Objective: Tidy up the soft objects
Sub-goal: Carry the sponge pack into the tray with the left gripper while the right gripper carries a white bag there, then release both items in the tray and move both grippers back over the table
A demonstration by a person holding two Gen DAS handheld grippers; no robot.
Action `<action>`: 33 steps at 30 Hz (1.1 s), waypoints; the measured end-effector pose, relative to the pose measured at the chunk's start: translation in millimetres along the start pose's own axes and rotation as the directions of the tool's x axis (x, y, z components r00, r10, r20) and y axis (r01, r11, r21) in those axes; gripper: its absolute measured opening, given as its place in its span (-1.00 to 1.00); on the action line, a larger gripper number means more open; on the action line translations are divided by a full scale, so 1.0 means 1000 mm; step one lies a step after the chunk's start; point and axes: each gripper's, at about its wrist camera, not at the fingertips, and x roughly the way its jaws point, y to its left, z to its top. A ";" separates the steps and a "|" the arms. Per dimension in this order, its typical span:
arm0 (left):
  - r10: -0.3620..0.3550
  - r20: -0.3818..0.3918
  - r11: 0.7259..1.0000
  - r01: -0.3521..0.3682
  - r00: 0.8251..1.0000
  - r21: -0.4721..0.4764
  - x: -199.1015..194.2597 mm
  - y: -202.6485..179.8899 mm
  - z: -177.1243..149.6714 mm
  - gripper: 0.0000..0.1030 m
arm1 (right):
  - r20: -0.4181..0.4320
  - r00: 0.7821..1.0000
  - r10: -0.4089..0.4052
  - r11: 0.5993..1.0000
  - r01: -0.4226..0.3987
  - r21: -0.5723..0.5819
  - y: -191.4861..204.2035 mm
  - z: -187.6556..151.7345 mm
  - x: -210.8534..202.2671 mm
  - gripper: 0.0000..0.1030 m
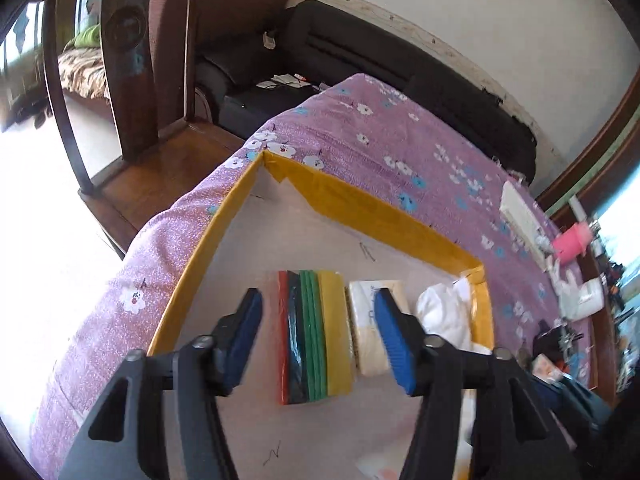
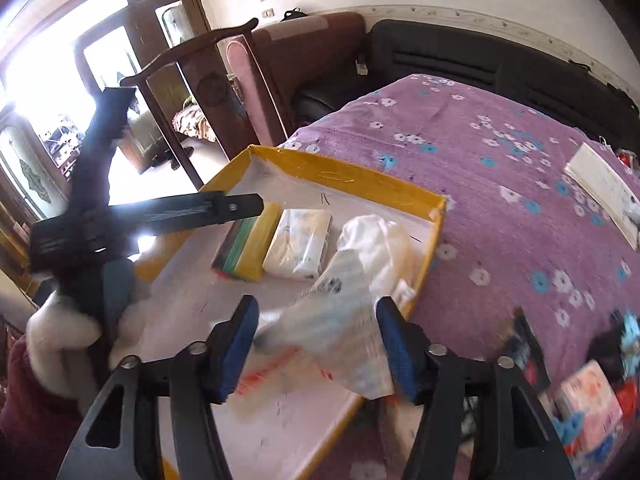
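A yellow-rimmed tray (image 1: 360, 204) with a white floor lies on the bed. In it, side by side, are a stack of red, black, green and yellow cloths (image 1: 332, 360), a cream tissue pack (image 1: 360, 320) and a crumpled white bag (image 1: 444, 316). My left gripper (image 1: 318, 300) hovers open over the stack, with nothing between its pads. In the right wrist view the same tray (image 2: 340, 176), stack (image 2: 248, 248) and tissue pack (image 2: 300, 244) show. My right gripper (image 2: 316, 308) is open, and a blurred clear plastic pack (image 2: 332, 328) sits loose between its fingers above the tray.
A purple floral bedcover (image 1: 360, 136) surrounds the tray. A wooden chair (image 1: 128, 80) stands left and a black sofa (image 1: 400, 64) behind. A white flat box (image 2: 604, 192), a pink cup (image 1: 572, 240), a pink tissue pack (image 2: 588, 400) and clutter lie right. A white-cuffed sleeve (image 2: 60, 332) shows at left.
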 end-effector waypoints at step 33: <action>-0.146 0.043 0.952 0.128 0.988 0.277 -0.095 -0.128 -0.160 0.53 | -0.058 0.946 -0.318 0.893 0.319 0.318 -0.193 -0.087 -0.075 0.38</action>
